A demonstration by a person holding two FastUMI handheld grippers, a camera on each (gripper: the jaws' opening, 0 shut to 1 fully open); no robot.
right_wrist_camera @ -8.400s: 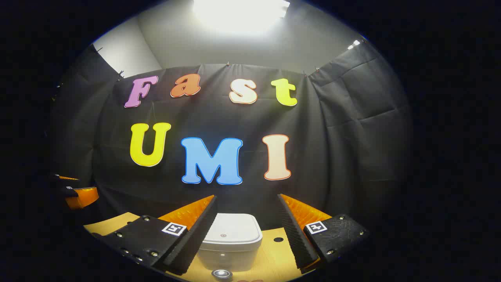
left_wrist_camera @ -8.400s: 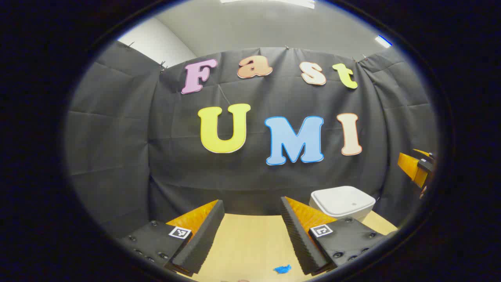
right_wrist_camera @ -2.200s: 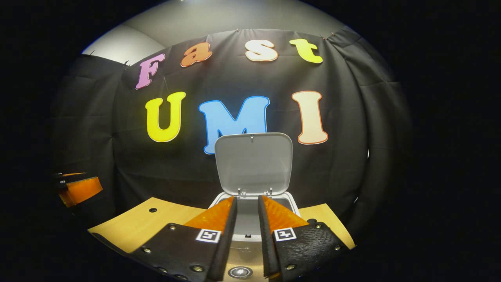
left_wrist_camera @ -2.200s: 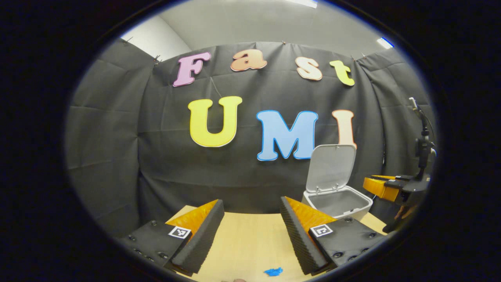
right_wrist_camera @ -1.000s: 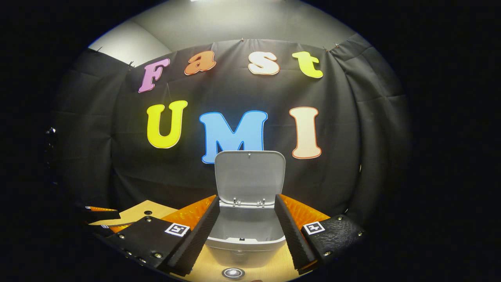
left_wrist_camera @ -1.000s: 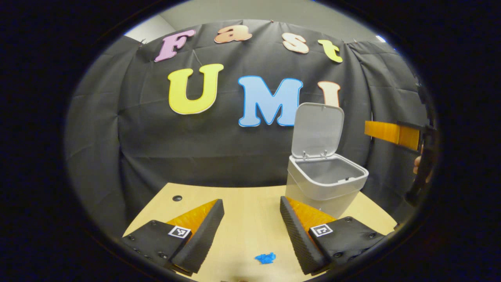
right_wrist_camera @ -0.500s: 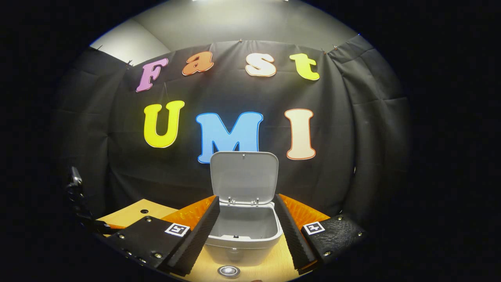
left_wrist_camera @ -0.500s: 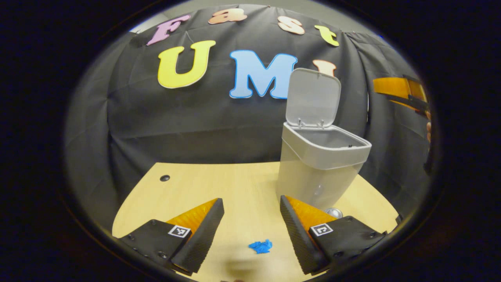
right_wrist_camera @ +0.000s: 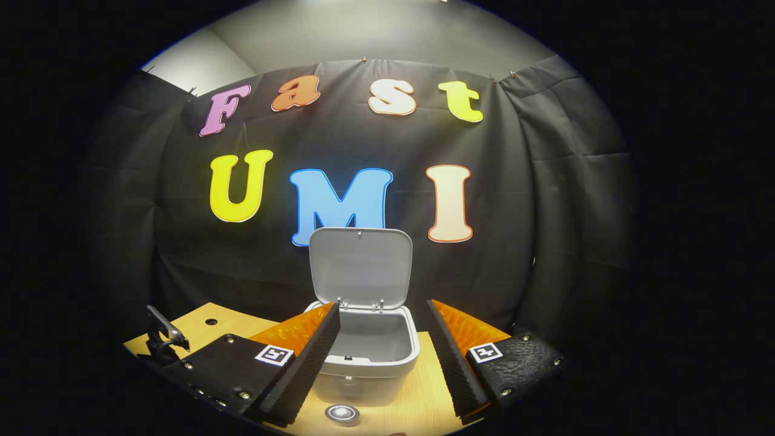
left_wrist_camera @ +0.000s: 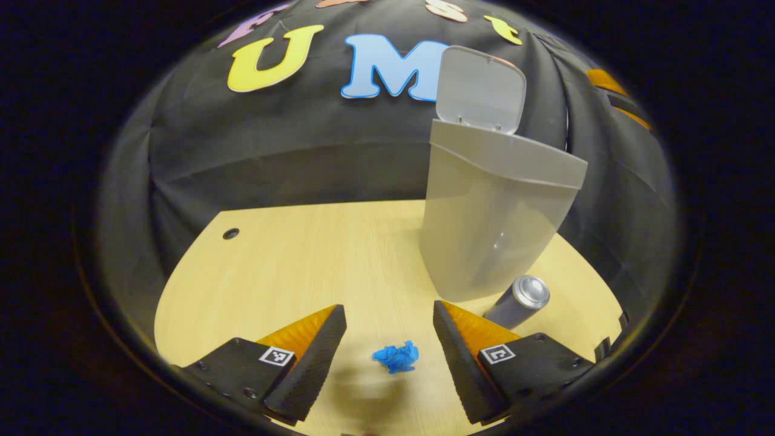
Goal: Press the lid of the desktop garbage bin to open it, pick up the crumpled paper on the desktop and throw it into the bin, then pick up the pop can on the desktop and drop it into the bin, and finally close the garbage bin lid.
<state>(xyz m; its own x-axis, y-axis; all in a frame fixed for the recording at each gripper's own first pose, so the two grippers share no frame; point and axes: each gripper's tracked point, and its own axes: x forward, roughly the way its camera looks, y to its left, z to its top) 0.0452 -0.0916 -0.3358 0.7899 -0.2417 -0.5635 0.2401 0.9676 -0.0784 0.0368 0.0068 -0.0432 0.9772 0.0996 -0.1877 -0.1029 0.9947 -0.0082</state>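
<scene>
A small blue crumpled paper lies on the wooden table. My left gripper hangs open just above it, one finger on each side, touching nothing. The white bin stands to the right with its lid raised upright. A silver pop can stands at the foot of the bin. In the right gripper view, my right gripper is open and empty in front of the open bin, with the lid standing up behind. The can's top shows below the bin.
A cable hole sits in the table at the far left. The table's curved edge runs close behind the bin and to its right. Part of the left gripper's body shows low at the left of the right gripper view.
The bin's lid has sprung open. My right gripper opened and drew back from the bin. My left gripper dropped and tilted toward the table, bringing the paper between its fingers and the can into sight.
</scene>
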